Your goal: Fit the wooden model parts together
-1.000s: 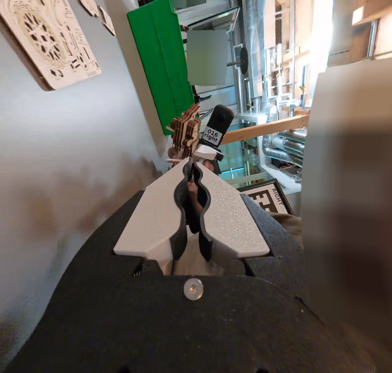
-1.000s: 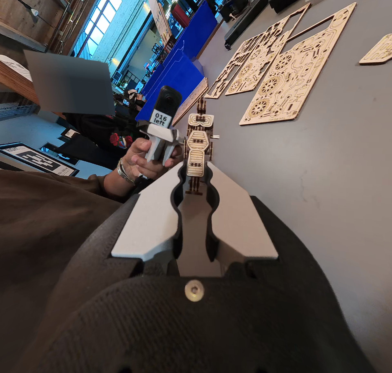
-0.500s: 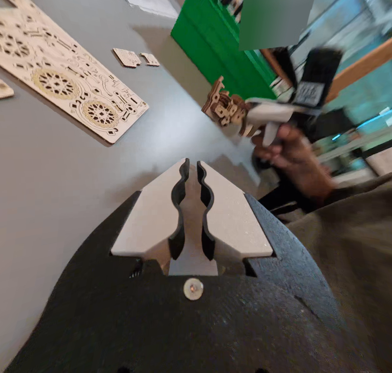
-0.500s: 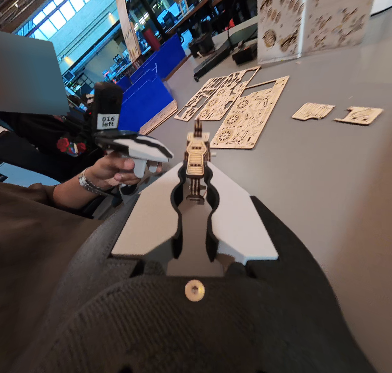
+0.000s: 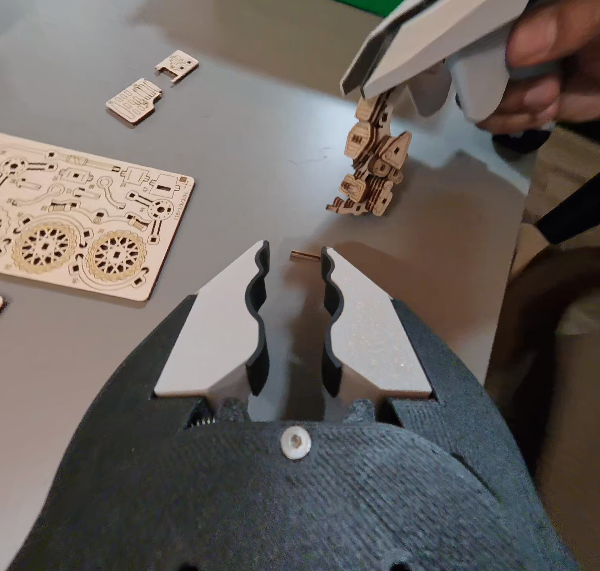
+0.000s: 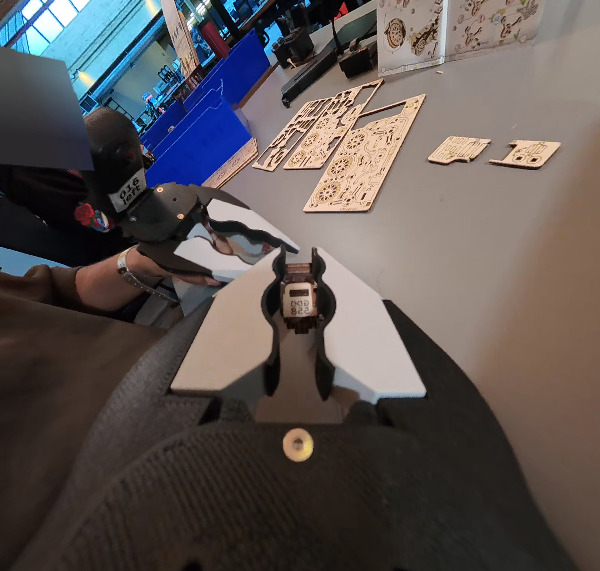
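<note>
The right gripper point(image 6: 298, 256) clamps the wooden model point(image 5: 370, 165), which hangs nose-down from its tips, its lower end at the table point(image 5: 259, 84). The left gripper point(image 5: 294, 253) stands wide, empty, low over the table. A small pin point(image 5: 304, 255) lies just ahead between its fingertips. A parts sheet point(image 5: 81, 217) lies to its left.

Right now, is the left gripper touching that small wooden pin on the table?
Apart. In the left wrist view, the left gripper is open, and the small wooden pin lies on the grey table beyond the jaws, gap visible.
</note>
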### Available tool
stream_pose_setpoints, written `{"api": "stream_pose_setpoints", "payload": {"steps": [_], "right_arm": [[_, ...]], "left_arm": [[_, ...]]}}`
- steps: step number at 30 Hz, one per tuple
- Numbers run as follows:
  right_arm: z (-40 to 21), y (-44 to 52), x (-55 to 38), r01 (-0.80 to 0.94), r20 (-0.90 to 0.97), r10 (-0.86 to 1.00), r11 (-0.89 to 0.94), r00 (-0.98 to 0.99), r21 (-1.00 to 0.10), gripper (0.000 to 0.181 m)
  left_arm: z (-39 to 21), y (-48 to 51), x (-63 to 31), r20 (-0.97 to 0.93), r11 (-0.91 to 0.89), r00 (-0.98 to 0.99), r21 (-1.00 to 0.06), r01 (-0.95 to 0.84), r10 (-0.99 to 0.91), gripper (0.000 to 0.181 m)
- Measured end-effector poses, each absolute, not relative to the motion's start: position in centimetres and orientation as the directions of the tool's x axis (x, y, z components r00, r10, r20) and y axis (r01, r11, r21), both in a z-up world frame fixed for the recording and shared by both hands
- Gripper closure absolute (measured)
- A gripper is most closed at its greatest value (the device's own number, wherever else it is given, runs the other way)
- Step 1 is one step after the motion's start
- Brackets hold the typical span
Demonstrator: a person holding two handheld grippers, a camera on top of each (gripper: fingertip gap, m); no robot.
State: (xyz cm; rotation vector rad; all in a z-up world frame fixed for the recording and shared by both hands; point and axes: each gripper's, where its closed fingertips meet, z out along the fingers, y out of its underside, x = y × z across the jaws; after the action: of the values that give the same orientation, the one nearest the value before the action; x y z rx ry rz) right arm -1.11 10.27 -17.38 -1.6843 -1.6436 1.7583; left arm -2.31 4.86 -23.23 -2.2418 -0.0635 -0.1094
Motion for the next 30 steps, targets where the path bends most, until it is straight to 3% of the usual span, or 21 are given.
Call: {"api": "stream_pose_setpoints", "payload": {"steps": [3,7,10,14,24,30], "right_arm": [[-17.3,10.6,-1.1,0.508,-0.567,0.757,-0.367,-0.324,-0.780,0.169],[-17.3,10.7,-1.2,0.505,-0.560,0.763,-0.362,-0.323,-0.784,0.168],[-17.3,10.5,-1.1,0.509,-0.565,0.758,-0.364,-0.324,-0.780,0.168],[-17.3,10.5,-1.2,0.509,-0.567,0.756,-0.365,-0.326,-0.780,0.168],[-17.2,10.4,-1.1,0.507,-0.566,0.755,-0.364,-0.331,-0.782,0.168],[-16.6,9.3,-0.8,0.521,-0.631,0.680,-0.410,-0.372,-0.749,0.168]], "left_arm": [[-24.4,5.1,-2.5,-0.004,-0.677,0.998,-0.734,-0.049,-0.068,0.146],[-24.5,5.3,-1.6,0.002,-0.680,0.989,-0.727,-0.101,-0.149,0.160],[-24.8,4.8,-1.0,0.016,-0.689,0.985,-0.717,-0.109,-0.172,0.181],[-24.7,4.3,-1.2,-0.016,-0.686,0.987,-0.718,-0.121,-0.158,0.181],[-24.2,4.8,-1.8,0.007,-0.670,0.995,-0.740,-0.062,-0.100,0.159],[-21.7,5.6,0.5,0.263,-0.567,0.953,-0.813,0.135,-0.150,0.139]]}}
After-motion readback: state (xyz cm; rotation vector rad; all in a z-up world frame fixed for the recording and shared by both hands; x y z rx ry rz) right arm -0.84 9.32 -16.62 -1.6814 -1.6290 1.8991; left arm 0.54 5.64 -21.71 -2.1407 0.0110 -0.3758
